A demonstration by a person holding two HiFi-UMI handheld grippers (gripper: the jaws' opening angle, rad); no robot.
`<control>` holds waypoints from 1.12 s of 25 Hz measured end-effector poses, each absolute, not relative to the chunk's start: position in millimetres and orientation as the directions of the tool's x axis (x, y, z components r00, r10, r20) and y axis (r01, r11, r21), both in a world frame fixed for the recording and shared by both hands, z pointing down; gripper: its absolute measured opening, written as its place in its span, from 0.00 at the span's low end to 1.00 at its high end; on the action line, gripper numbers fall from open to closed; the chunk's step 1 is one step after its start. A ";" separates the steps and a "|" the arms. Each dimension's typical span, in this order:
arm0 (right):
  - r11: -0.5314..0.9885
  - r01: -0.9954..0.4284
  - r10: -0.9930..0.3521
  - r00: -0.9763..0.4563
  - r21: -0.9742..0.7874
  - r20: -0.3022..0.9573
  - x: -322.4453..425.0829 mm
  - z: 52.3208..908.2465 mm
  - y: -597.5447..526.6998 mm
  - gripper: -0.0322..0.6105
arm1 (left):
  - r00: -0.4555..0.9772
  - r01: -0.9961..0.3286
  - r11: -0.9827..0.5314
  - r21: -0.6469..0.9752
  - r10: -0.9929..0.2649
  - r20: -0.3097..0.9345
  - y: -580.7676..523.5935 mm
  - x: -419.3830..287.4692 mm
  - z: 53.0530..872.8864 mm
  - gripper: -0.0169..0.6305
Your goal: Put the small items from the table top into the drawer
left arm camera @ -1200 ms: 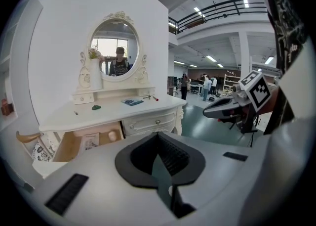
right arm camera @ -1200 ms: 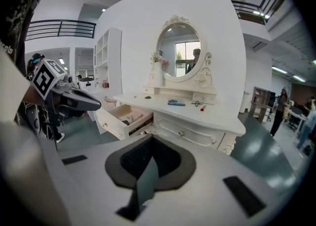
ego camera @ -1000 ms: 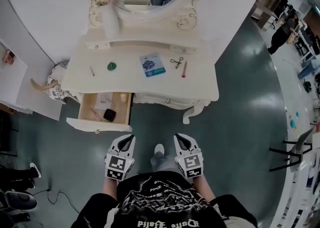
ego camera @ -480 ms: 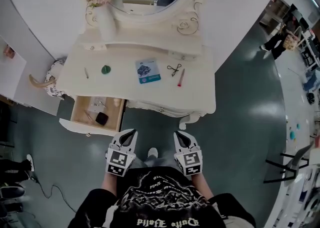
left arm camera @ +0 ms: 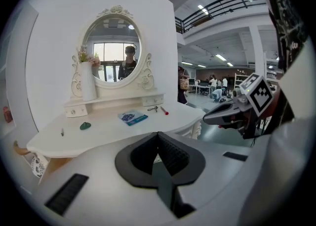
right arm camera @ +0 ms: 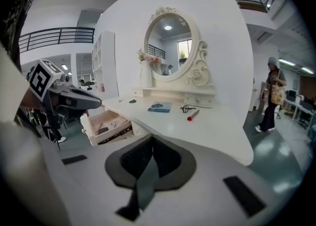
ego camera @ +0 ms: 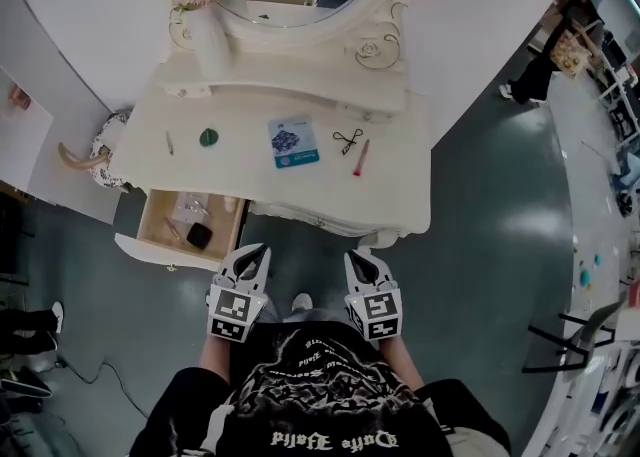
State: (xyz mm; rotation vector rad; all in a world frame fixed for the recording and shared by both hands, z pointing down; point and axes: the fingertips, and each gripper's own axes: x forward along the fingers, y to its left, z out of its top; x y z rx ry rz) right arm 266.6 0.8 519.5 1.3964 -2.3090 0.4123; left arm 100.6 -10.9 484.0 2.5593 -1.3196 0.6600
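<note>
Left gripper (ego camera: 252,257) and right gripper (ego camera: 360,263): jaws closed together, nothing held. Both are level with each other off the front edge of the dressing table (ego camera: 395,185), well apart from the small items.

On the top:
- red pen (ego camera: 359,158), with black scissors (ego camera: 349,137) just beside it
- blue packet (ego camera: 293,141)
- green item (ego camera: 208,137)
- thin stick (ego camera: 169,143)

Drawer (ego camera: 165,251) stands open, near the left gripper.

We've got L gripper (ego camera: 252,255) + R gripper (ego camera: 362,261) side by side, near side of table (ego camera: 240,173). Drawer (ego camera: 152,246) open, near-left. On top, L to R: green item (ego camera: 208,137), blue packet (ego camera: 293,141), scissors (ego camera: 349,138), red pen (ego camera: 358,158).
</note>
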 end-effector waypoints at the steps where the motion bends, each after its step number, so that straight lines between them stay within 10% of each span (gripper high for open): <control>1: 0.453 -0.891 -0.770 -0.414 -0.042 0.486 266.4 519.8 -2.7 0.07 | 0.504 -0.811 -0.584 -0.036 -0.729 0.464 -13.7 99.7 483.6 0.05; 28: 0.400 -0.913 -0.767 -0.379 -0.076 0.518 216.5 512.7 -119.6 0.18 | 0.461 -0.844 -0.535 -0.017 -0.742 0.488 -97.0 11.6 486.8 0.05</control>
